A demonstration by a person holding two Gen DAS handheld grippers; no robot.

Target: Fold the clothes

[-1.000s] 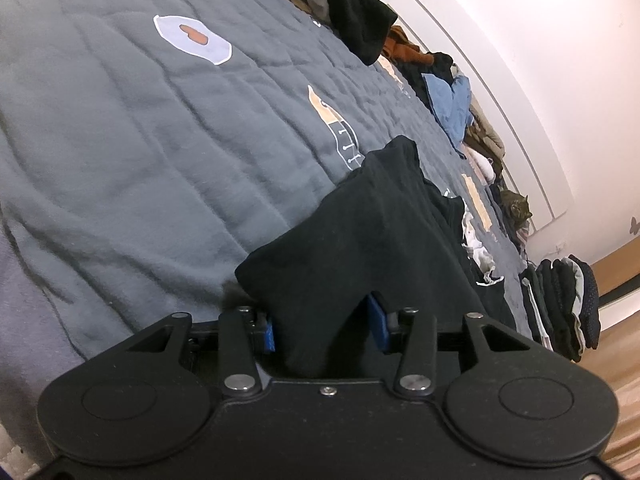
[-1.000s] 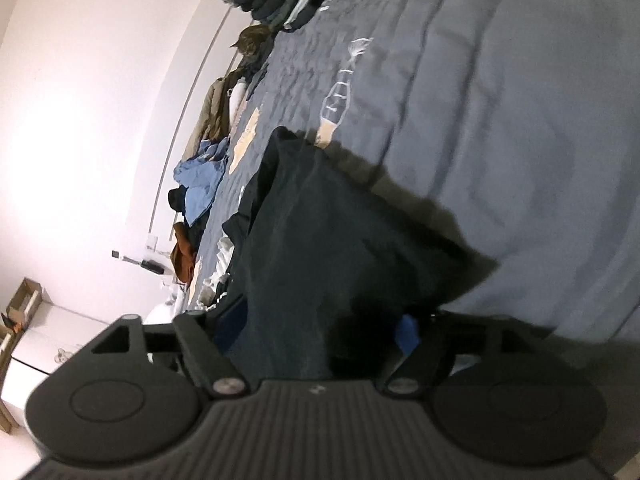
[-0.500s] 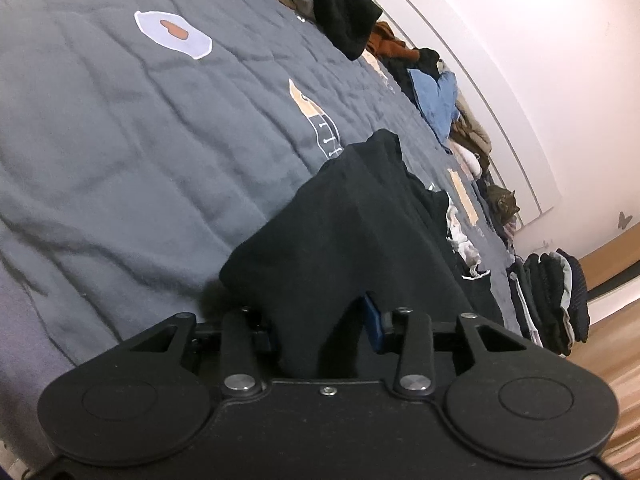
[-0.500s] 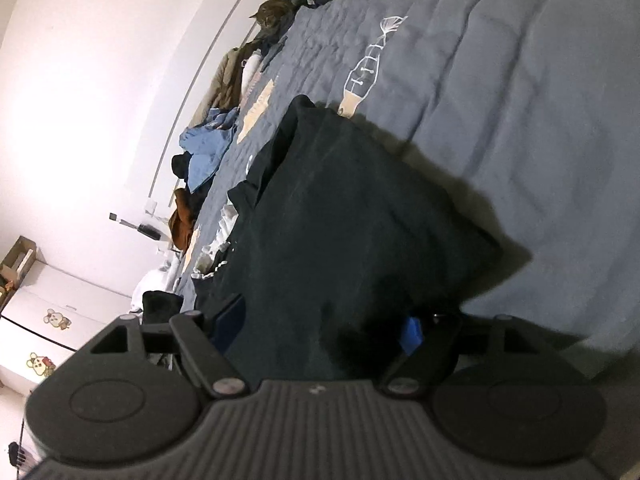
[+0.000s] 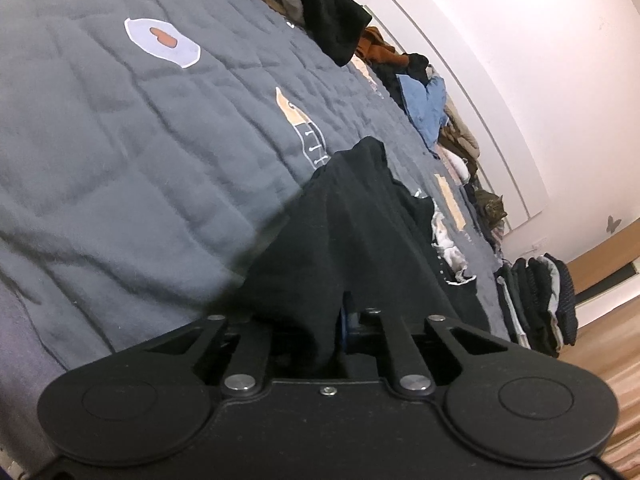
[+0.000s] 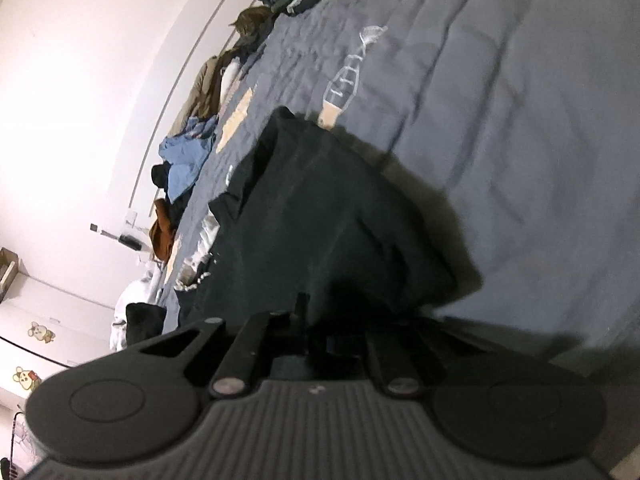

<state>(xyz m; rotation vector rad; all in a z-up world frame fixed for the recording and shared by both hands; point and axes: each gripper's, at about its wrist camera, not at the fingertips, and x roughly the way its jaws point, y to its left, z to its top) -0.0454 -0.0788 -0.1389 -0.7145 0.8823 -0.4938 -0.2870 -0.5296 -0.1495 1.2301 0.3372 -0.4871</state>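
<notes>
A black garment (image 5: 352,232) lies on the grey-blue quilt (image 5: 120,152), its near edge lifted off the bed. My left gripper (image 5: 308,332) is shut on that near edge, with cloth bunched between the jaws and a blue pad showing on the right. In the right wrist view the same black garment (image 6: 320,216) slopes up from the quilt (image 6: 520,120) into my right gripper (image 6: 320,340), which is shut on its near edge. Cloth hides both fingertips there.
Loose clothes line the wall side of the bed: a blue piece (image 5: 424,108), a brown one (image 5: 376,46) and a black one (image 5: 328,20). A stack of folded dark clothes (image 5: 536,300) sits at the bed's far end. Wooden floor (image 5: 600,344) lies beyond.
Both grippers have closed tighter on the garment's near edge and raised it; the blue pads, seen apart earlier, are now mostly covered by cloth. The views have shifted a little.
</notes>
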